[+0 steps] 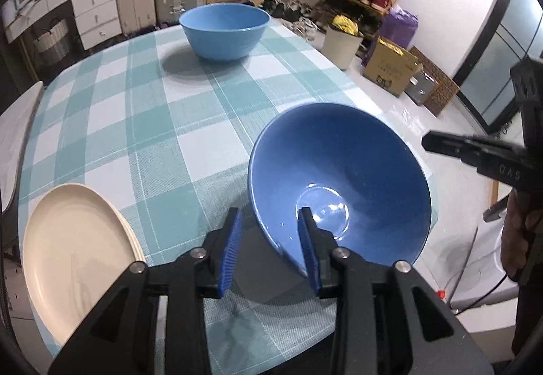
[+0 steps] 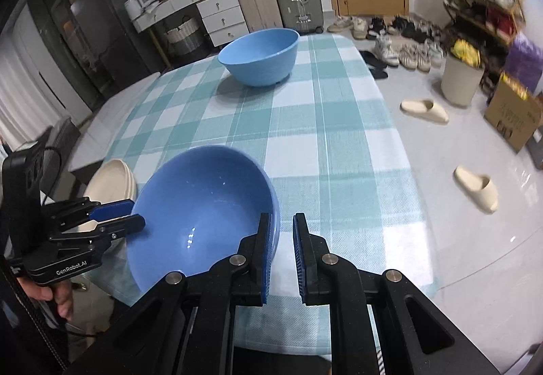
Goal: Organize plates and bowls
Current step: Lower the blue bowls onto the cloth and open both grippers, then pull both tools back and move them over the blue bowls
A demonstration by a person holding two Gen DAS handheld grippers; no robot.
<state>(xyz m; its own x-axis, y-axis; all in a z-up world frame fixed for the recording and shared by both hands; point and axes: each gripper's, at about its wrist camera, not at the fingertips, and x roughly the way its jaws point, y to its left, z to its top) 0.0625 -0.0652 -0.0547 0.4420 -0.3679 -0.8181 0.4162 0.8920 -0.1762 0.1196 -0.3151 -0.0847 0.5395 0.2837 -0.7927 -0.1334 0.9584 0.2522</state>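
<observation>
1. Left tongs (image 1: 269, 212) are at the bottom centre of the left wrist view, moderately open. The near rim of the dark blue bowl (image 1: 339, 171) sits between the pads.
2. The right pad (image 1: 309, 249) is inside the bowl against the wall. The left pad (image 1: 230, 252) is outside, with a sliver of cloth showing between it and the bowl, so there is no clamp.
3. The dark blue bowl is in the lower right of the left view, tilted steeply with its mouth facing the upper left. It is over the near right edge of the surface (image 1: 135, 120), which has a teal-white check cloth.
4. Right tongs (image 2: 281, 216) are at the bottom centre of the right wrist view, closed to a narrow slit with only cloth showing in the gap. The bowl's rim lies behind their left pad, not between the pads.
5. In the left view the right tongs (image 1: 427, 140) come in from the right edge, just beside the bowl's rim and apart from it.
6. A light blue bowl (image 1: 224, 28) is upright at the top centre, on the far end of the surface and well apart from the dark one.
7. Cream plates (image 1: 74, 256) are stacked in the lower left, overhanging the near edge.
</observation>
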